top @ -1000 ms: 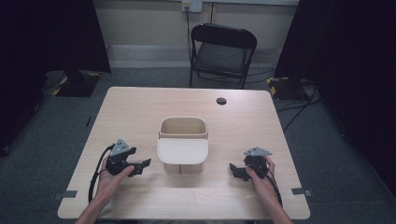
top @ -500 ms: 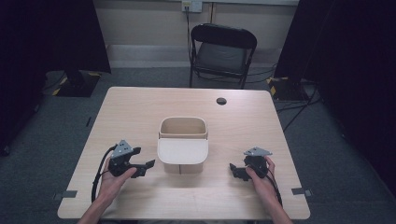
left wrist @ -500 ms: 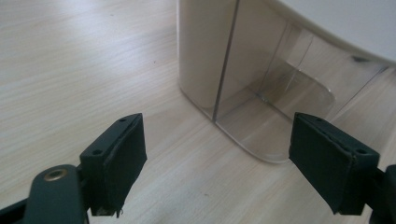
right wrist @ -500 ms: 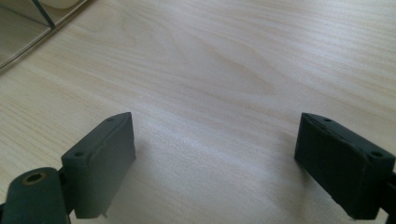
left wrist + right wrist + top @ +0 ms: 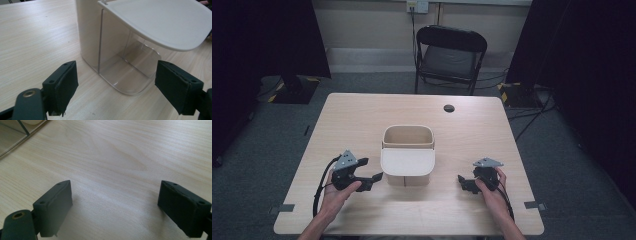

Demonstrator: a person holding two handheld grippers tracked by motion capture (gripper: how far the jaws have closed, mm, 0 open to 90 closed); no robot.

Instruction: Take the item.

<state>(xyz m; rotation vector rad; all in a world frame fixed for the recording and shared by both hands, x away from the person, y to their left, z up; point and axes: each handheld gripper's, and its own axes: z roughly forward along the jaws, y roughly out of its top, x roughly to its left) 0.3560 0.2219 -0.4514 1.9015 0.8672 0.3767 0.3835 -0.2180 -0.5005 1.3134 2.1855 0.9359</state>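
A beige bin (image 5: 408, 141) with a white hinged lid (image 5: 407, 161) stands in the middle of the wooden table (image 5: 362, 115). Its lid hangs out over the near side, above a clear front panel (image 5: 125, 67). My left gripper (image 5: 371, 181) rests on the table just left of the bin, open, jaws pointing at the bin's lower front corner. In the left gripper view the bin (image 5: 92, 32) and lid (image 5: 160, 22) are close ahead, with nothing between the jaws (image 5: 115, 95). My right gripper (image 5: 462, 182) lies right of the bin, open over bare wood (image 5: 115, 207).
A small black round disc (image 5: 449, 108) sits near the table's far edge. A black folding chair (image 5: 449, 55) stands behind the table. Dark curtains flank the room and cables run across the grey floor at right.
My left gripper has edged a little to the right, toward the bin. The right gripper and the bin have stayed put.
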